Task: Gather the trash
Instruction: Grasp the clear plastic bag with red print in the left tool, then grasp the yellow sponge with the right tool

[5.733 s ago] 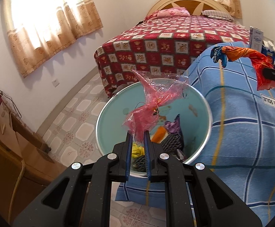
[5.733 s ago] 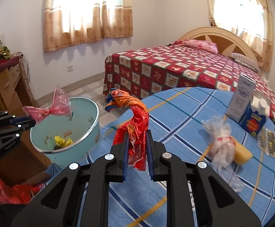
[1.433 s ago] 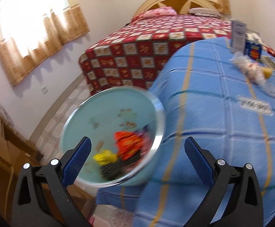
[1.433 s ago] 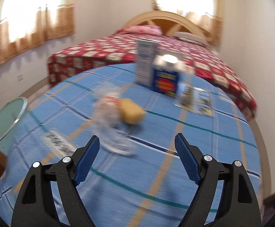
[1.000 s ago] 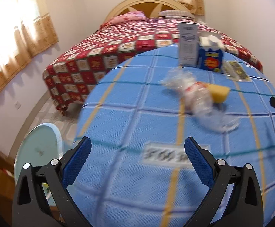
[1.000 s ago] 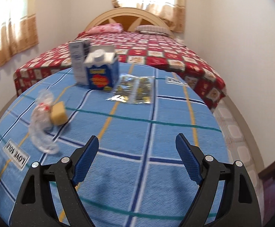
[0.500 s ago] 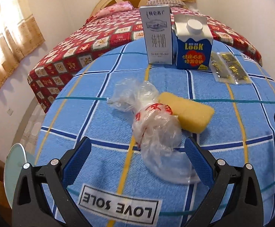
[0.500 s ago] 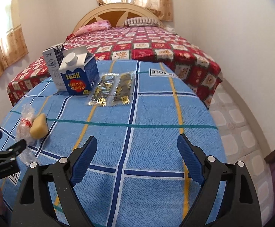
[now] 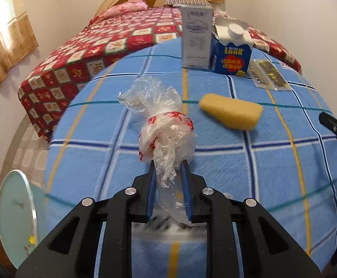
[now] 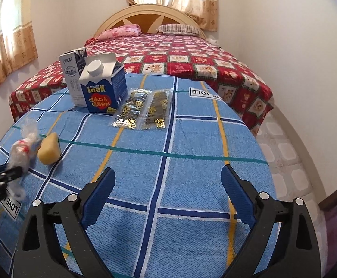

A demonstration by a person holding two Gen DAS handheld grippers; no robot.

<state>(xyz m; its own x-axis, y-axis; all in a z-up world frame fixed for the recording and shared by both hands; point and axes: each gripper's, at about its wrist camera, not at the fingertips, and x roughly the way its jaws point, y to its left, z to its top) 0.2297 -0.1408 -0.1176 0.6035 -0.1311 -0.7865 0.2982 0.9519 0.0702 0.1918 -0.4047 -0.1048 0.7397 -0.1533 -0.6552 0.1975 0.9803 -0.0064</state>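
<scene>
My left gripper is shut on the tail of a crumpled clear plastic bag with red print, which lies on the blue checked tablecloth. The bag also shows in the right wrist view, with the left gripper's fingers on it. My right gripper is open and empty above the cloth. A yellow sponge-like piece lies just right of the bag. Two gold-printed sachets lie ahead of the right gripper. The teal trash bin stands below the table's left edge.
A blue "Look" carton and a white milk carton stand at the table's far side. A bed with a red patterned cover lies behind the table. The right gripper's fingertip shows at the right edge of the left view.
My left gripper has moved in and closed on the plastic bag's tail; half a second ago it was open above it. The right gripper moved slightly closer to the sachets, still open.
</scene>
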